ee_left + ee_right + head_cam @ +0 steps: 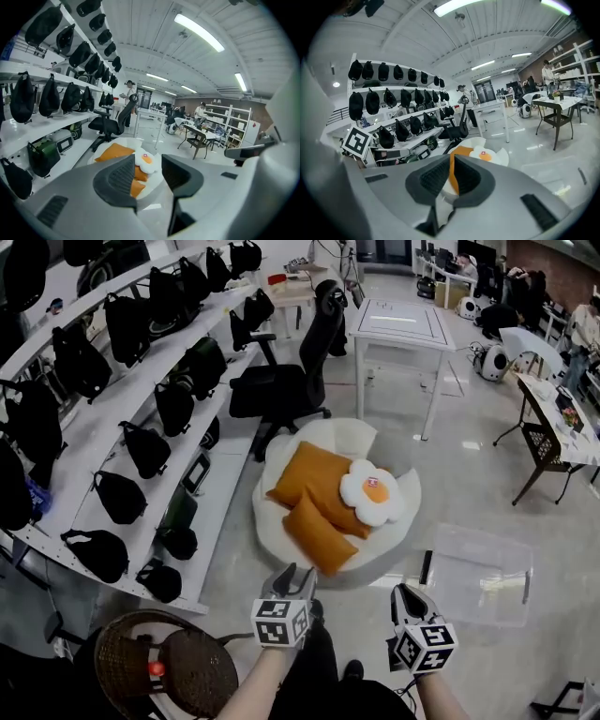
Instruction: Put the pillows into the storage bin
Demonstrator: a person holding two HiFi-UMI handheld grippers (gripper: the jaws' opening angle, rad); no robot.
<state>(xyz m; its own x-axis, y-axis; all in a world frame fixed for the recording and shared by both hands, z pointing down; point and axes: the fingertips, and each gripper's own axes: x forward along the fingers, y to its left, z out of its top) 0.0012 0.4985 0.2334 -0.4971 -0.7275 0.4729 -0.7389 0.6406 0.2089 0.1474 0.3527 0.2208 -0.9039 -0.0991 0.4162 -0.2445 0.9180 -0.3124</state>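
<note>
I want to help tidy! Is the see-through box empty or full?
Empty. Only floor shows through the clear bin; the orange pillows and egg pillow lie on the white cushion.

Three pillows in all: two orange pillows (315, 478) and one fried-egg pillow (375, 491). One round white floor cushion (266, 521) under them. One clear storage bin (480, 579). One black office chair (292, 381). One white table (403, 324). One brown wicker seat (141, 664). Black bags (120, 495) on white shelving (94, 432): well over a dozen, too many for an exact count.
</note>
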